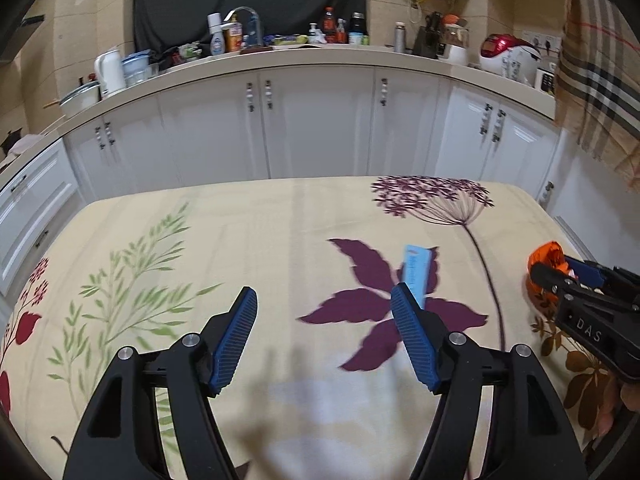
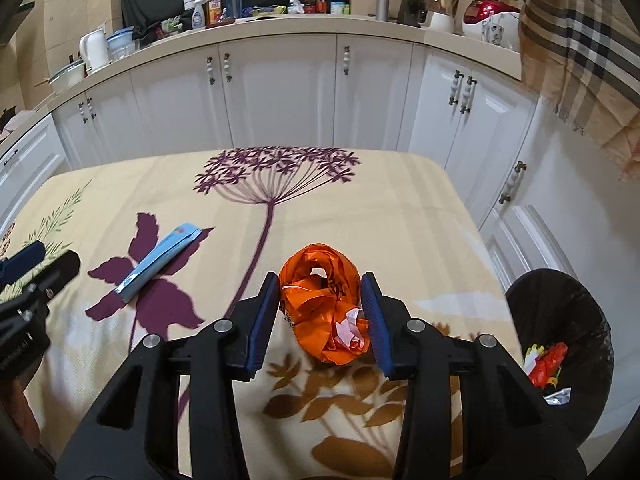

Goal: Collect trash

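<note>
A crumpled orange plastic bag (image 2: 320, 300) with white paper in it lies on the floral tablecloth (image 2: 360, 208) near the table's right edge. My right gripper (image 2: 320, 278) straddles it, and both blue pads touch its sides. The left wrist view shows the same bag (image 1: 545, 254) in that gripper (image 1: 554, 266) at the far right. A flat light-blue wrapper (image 1: 416, 272) lies on a purple leaf print just beyond my left gripper's right fingertip. My left gripper (image 1: 323, 290) is open above the cloth with nothing between its fingers. In the right wrist view the wrapper (image 2: 158, 262) lies left of centre, beside the left gripper (image 2: 40, 260).
A black-lined trash bin (image 2: 560, 304) stands off the table's right edge with red, yellow and white scraps inside. White kitchen cabinets (image 2: 280, 92) and a cluttered counter (image 1: 304, 54) run behind the table. A plaid cloth (image 2: 580, 40) hangs at the upper right.
</note>
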Available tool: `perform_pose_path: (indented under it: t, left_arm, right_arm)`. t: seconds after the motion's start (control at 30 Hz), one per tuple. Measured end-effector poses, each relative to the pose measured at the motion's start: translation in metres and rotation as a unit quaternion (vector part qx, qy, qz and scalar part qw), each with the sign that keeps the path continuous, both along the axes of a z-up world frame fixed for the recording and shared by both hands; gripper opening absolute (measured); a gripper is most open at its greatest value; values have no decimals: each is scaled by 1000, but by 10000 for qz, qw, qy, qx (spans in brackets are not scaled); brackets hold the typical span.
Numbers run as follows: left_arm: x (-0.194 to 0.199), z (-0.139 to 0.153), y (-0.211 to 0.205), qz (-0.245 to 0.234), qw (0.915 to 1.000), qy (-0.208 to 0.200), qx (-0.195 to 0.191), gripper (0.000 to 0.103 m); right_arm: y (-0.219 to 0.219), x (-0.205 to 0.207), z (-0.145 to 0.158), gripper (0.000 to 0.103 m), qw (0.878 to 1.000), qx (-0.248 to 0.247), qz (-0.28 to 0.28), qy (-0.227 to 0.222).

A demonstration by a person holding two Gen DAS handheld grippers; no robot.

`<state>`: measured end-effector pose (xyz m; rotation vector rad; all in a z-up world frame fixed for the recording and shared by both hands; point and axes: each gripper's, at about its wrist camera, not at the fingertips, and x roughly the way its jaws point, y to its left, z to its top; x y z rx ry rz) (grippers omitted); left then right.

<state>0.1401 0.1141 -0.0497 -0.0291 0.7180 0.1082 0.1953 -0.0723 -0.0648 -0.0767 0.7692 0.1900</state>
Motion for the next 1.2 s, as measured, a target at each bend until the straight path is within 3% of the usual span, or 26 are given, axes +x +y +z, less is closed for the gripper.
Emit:
perform_pose_path:
  t: [0.57,0.73,0.9,1.2]
  left_arm:
    - [48,-20,-38,-521,9968,604,72,66]
    - [55,-29,-43,-619,9942,867,128,40]
    - [54,-28,-45,-700,9937,855,167,17]
    - [45,-21,-46,-736,9951,645,141,11]
  right_arm:
    - [-30,19,-1,41,9998,70,-175,-49]
    - [-31,18,-1,41,9998,88,-174,-49]
    - [-31,18,-1,41,9998,86,-182,-57]
    - [-31,11,1,41,9996,138,-210,-124]
